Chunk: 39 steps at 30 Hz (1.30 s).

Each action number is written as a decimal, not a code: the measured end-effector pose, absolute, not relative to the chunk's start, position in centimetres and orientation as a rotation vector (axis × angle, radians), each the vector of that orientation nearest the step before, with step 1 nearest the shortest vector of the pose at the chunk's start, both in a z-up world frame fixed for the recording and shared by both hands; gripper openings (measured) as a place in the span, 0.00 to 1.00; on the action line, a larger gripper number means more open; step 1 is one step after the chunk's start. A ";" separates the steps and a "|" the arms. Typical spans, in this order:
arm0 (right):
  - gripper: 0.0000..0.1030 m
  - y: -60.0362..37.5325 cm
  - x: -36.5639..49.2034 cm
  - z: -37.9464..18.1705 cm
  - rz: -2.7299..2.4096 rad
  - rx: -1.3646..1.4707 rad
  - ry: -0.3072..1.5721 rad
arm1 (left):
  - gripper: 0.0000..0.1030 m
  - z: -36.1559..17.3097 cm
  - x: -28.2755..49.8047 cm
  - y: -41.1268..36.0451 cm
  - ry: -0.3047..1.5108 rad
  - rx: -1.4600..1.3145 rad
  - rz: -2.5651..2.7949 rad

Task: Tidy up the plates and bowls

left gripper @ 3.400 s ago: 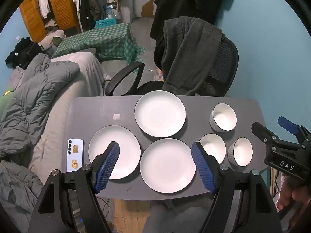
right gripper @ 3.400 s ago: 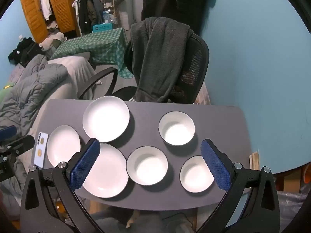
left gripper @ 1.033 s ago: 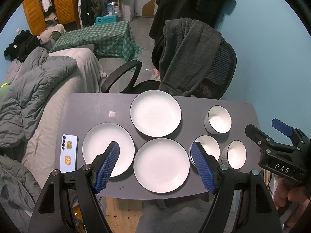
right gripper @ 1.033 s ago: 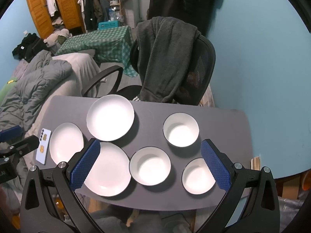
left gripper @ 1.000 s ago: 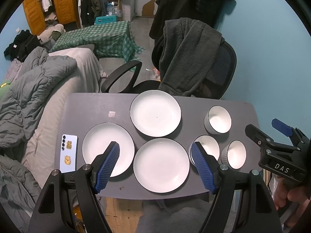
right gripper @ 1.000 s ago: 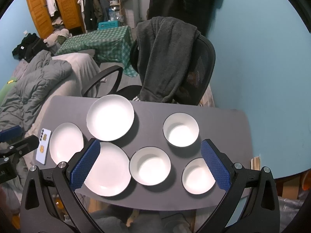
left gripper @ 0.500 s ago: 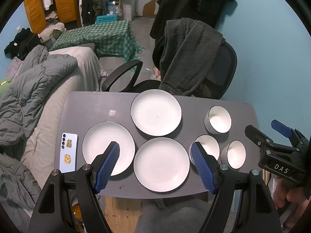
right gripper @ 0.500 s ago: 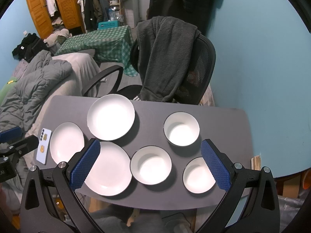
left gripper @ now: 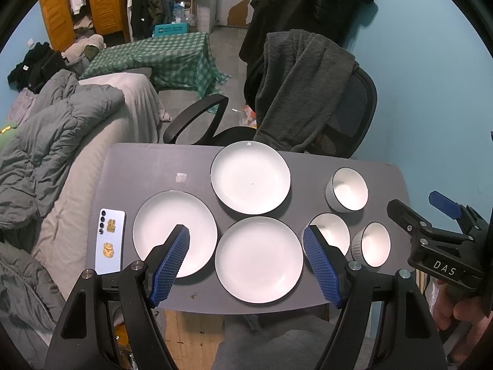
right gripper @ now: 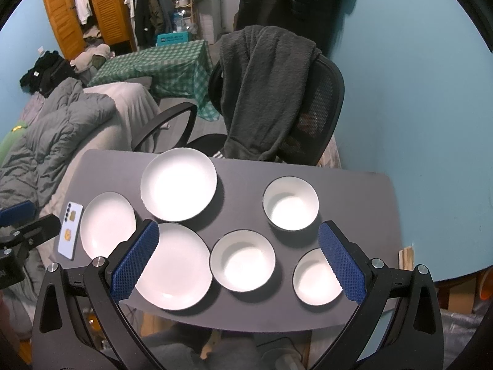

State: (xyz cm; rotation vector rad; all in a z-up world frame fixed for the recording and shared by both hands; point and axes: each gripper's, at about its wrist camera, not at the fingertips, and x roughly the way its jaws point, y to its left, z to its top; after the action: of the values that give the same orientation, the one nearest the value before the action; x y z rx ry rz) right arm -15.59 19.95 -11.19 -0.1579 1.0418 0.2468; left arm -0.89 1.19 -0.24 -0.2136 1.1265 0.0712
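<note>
- While both grippers hang above the near edge of the dark grey rectangular table (left gripper: 148, 166), nothing sits between their blue pads.
- At the table's left edge lies a pale blue smartphone with gold stickers (left gripper: 110, 241), flat and apart from the dishes.
- Just right of it lies the left white round plate with a dark rim (left gripper: 166, 225); its near edge is hidden behind one pad of the left gripper (left gripper: 246, 262), whose jaws stand wide and empty.
- Farther back lies the far white plate (left gripper: 251, 177), and nearer the near white plate (left gripper: 258, 259), close together but not overlapping.
- Right of the plates stand three white bowls: the far deep bowl (right gripper: 291, 203), the middle shallow bowl (right gripper: 242, 260) and the small right bowl (right gripper: 311, 280), whose right side is covered by a pad.
- The right gripper (right gripper: 238, 263) is spread wide, holding nothing.
- Behind the table, a black mesh office chair (right gripper: 320, 114) is largely hidden under a dark grey fleece garment (right gripper: 262, 86).
</note>
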 end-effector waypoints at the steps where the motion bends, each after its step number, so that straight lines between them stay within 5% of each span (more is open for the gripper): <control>1: 0.99 20.1 -15.8 -11.4 0.247 -0.160 1.044 | 0.76 -0.3 -1.0 1.3 1.124 -0.211 0.070; 18: 0.99 21.3 -16.9 -13.1 0.271 -0.165 1.081 | 0.76 -3.3 -2.1 5.5 1.172 -0.229 0.069; 39: 0.99 20.0 -20.9 -23.8 0.237 -0.185 1.252 | 0.71 -13.9 -4.5 6.4 1.302 -0.200 0.004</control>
State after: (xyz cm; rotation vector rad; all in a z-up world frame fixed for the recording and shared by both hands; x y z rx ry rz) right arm -20.90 19.98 -23.79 -0.1854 1.2521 0.2374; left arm -4.50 6.45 -13.92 -0.1997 1.3025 0.0041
